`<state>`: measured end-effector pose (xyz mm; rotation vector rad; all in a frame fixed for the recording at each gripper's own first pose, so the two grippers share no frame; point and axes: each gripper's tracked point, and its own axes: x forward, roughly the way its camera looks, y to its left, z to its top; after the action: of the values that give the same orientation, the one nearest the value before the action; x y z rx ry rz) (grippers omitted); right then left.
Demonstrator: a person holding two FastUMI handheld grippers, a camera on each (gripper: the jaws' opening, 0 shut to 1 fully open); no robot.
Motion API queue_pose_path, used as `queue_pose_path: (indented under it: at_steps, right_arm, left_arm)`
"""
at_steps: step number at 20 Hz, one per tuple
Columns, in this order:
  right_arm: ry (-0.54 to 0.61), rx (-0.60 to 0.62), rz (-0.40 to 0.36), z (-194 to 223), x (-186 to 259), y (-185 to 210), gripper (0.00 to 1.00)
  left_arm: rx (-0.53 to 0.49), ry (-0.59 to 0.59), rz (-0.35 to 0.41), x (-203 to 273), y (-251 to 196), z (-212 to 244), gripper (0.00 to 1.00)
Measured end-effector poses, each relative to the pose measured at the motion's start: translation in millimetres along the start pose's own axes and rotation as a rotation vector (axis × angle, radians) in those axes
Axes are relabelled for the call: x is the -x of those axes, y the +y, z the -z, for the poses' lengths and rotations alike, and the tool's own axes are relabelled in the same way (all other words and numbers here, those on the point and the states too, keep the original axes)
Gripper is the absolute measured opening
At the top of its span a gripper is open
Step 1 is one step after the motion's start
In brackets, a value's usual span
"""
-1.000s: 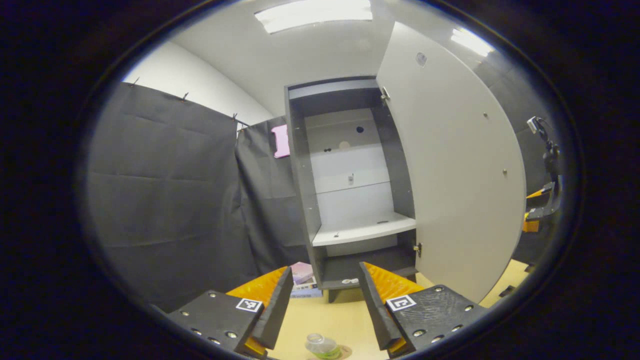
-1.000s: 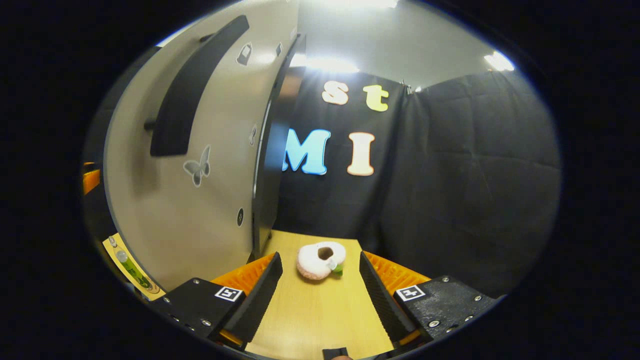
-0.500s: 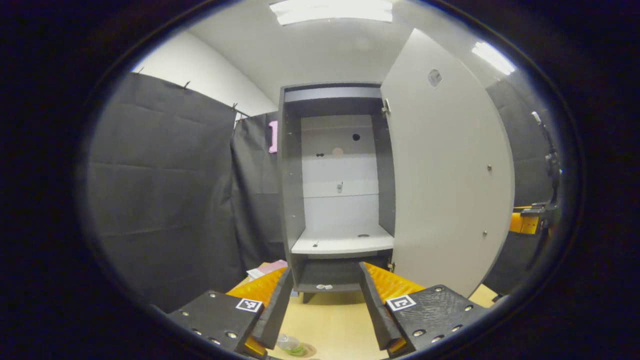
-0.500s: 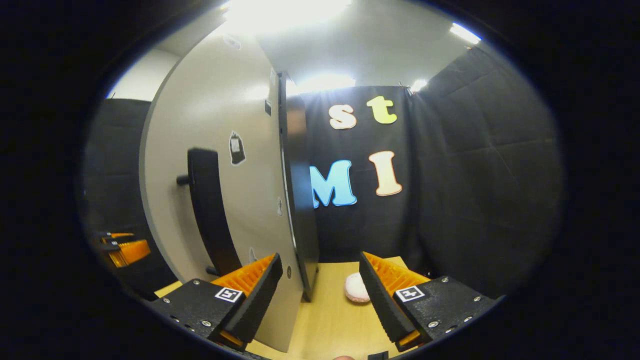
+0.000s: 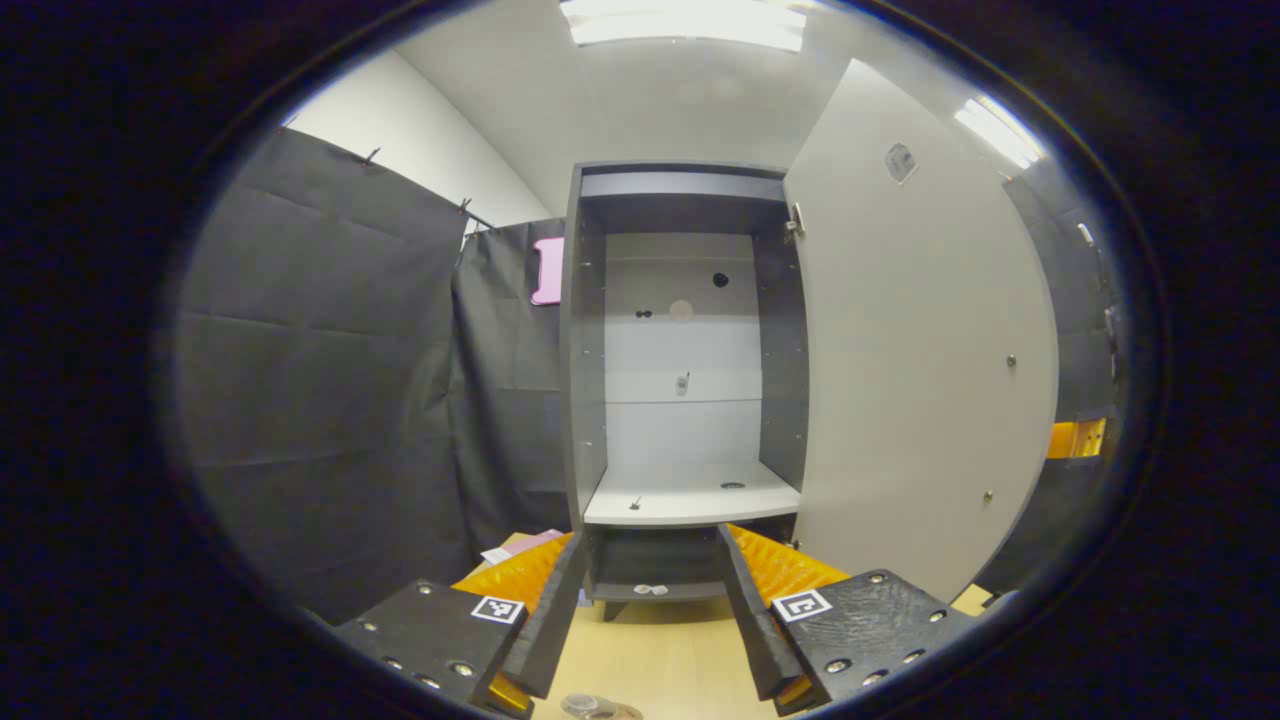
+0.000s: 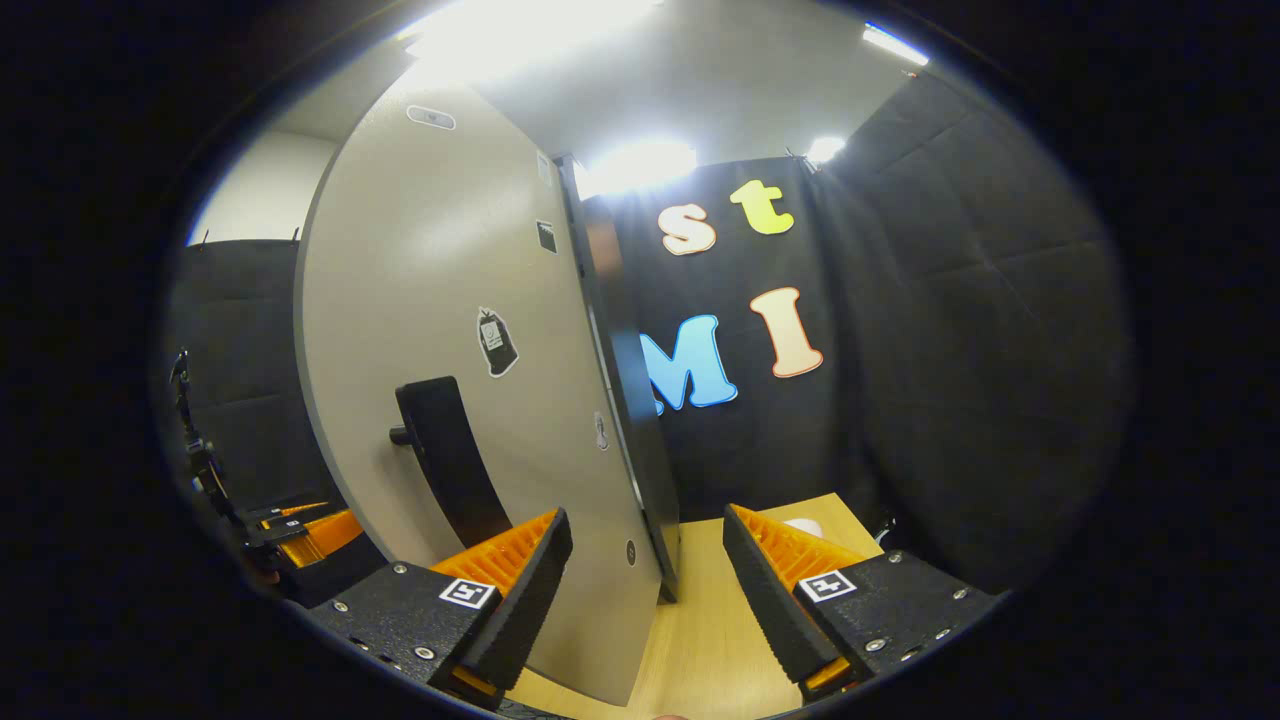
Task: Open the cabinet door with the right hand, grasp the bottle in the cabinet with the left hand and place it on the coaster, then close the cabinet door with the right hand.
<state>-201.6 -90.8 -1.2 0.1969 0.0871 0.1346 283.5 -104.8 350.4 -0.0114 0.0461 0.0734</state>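
While left claw (image 5: 648, 610) backs off, spread and empty, bottle (image 5: 588, 706) slips to bottom edge on worktop (image 5: 660, 655). Right claw (image 6: 648, 590), spread, swings toward door (image 6: 450, 330) edge, handle (image 6: 450, 470) near. Closing step likely next.

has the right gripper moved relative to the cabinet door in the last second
Yes. The right gripper now straddles the cabinet door edge, nearer the black handle; earlier the door stood to its left.

cabinet door (image 5: 915, 370): pale grey, swung wide open | bottle (image 5: 585, 706): clear, on tabletop before cabinet
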Motion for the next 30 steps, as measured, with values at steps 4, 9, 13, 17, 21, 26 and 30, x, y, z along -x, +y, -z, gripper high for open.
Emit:
queue_pose_path:
  at_steps: [4, 9, 13, 17, 21, 26, 30]
  right_arm:
    - [0.012, 0.022, -0.032, 9, -5, 45, 0.94]
    - [0.007, -0.003, -0.051, 18, -23, 89, 0.94]
    - [-0.009, -0.002, -0.04, 20, -40, 117, 0.94]
    - [-0.026, -0.003, -0.037, 23, -60, 147, 0.94]
    - [-0.038, -0.003, -0.03, 21, -79, 172, 0.94]
    - [-0.091, 0.069, 0.035, 11, -95, 164, 0.94]
    - [-0.091, 0.102, 0.118, 13, -113, 141, 0.95]
  left_arm:
    - [-0.014, -0.014, 0.029, -16, 18, -4, 0.75]
    - [-0.016, -0.02, 0.046, -44, 49, 2, 0.75]
    - [-0.019, -0.039, 0.068, -67, 77, 7, 0.74]
    - [-0.023, -0.034, 0.091, -90, 100, 15, 0.74]
    - [-0.017, -0.022, 0.108, -106, 120, 26, 0.75]
    - [0.025, -0.007, 0.075, -113, 131, 26, 0.74]
    - [0.048, -0.01, 0.053, -111, 114, 18, 0.8]
